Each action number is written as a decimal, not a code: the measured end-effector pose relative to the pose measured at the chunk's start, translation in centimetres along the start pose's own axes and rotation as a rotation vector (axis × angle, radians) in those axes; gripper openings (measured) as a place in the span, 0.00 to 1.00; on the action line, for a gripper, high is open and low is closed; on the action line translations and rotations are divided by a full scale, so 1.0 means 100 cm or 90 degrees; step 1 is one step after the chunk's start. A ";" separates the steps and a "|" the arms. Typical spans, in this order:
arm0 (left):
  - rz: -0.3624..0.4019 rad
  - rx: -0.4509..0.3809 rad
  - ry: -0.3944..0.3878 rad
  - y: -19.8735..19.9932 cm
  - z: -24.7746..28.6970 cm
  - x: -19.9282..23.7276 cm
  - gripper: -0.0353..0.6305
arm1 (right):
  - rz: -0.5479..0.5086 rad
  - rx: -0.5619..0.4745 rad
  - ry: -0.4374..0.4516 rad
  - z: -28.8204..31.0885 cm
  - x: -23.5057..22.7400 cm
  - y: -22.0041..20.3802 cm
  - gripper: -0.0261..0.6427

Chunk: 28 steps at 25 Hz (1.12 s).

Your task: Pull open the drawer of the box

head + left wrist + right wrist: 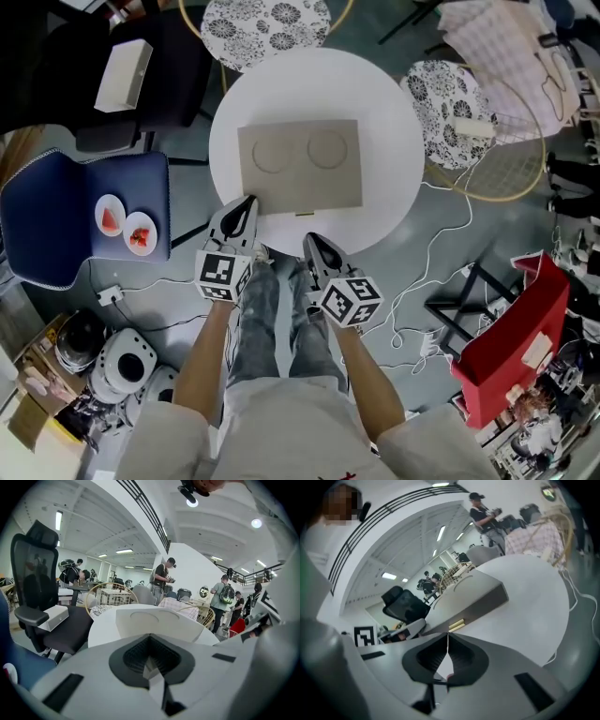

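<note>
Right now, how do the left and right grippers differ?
The left gripper sits by the box's left front corner; the right gripper hangs back from its front, facing the drawer tab. The right gripper is rolled, as its tilted view shows; the left gripper is level. Both are shut and empty, off the tab.

Round white table (394, 141), centre. Blue chair (56, 216) to its left, bearing two small white plates (110, 215) (141, 233) of red food. Black office chair (173, 70), upper left, with a white box (124, 75) on the seat. Two black-and-white patterned cushions (265, 28) (445, 112) beyond the table. Checked cloth (497, 47), upper right. Red bag (516, 347) and white cable (427, 272) on the floor, right.
</note>
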<state>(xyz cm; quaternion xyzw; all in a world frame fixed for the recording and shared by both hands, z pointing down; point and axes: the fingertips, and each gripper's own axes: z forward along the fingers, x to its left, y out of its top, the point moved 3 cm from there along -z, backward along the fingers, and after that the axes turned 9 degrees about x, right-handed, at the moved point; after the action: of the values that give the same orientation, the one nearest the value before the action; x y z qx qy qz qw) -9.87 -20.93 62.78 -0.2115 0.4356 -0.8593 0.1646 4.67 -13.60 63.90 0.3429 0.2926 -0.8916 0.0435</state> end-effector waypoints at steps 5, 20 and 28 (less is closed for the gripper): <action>-0.001 -0.001 0.000 -0.001 0.000 -0.001 0.07 | 0.363 -0.108 0.131 0.002 -0.014 0.001 0.06; -0.009 -0.006 -0.008 -0.002 -0.001 0.000 0.07 | 0.606 -0.208 0.210 0.023 -0.022 -0.004 0.18; -0.011 -0.010 -0.011 -0.002 -0.001 0.000 0.07 | 0.602 -0.225 0.206 0.032 -0.027 0.004 0.19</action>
<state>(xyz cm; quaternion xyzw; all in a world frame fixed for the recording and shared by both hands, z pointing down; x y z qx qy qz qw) -9.93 -20.73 62.84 -0.2241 0.4392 -0.8553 0.1593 4.92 -16.02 67.35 0.5582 0.2552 -0.6473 0.4520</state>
